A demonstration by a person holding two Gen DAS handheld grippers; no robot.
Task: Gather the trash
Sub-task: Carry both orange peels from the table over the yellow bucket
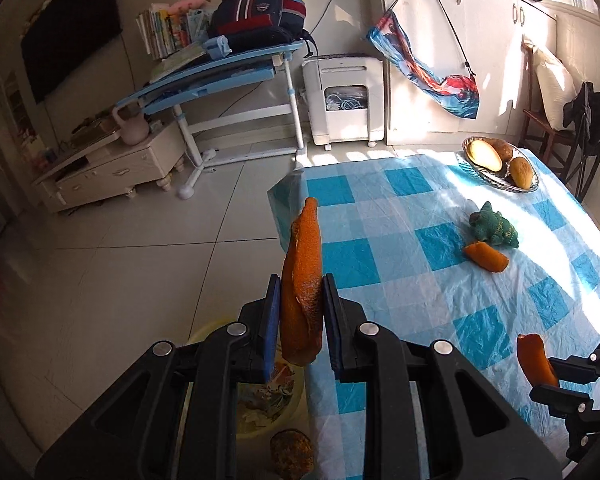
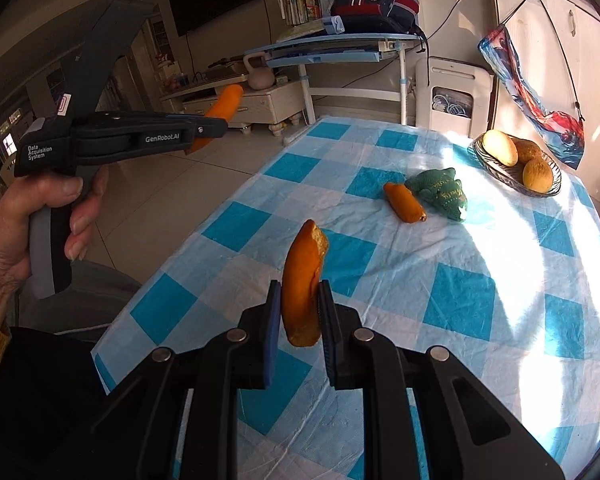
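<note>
Left wrist view gives us our left gripper (image 1: 301, 316) clamped narrowly on a long orange peel (image 1: 300, 280), which stands upright between the blue pads (image 1: 271, 332) and juts out above and below them. Below these jaws, off the table's edge, we see a yellow bin (image 1: 260, 400) on the floor with a peel scrap (image 1: 292, 454) near it. Our right gripper (image 2: 299, 316) likewise pinches a curved peel piece (image 2: 303, 284), held upright above the checked tablecloth (image 2: 480, 280). Ahead of the right jaws and slightly to the right, a third peel (image 2: 405, 202) lies on the cloth, touching a green stuffed toy (image 2: 440, 194). Farther beyond sits a fruit basket (image 2: 516, 164). Our left hand (image 2: 40, 232) grips its tool's handle.
</note>
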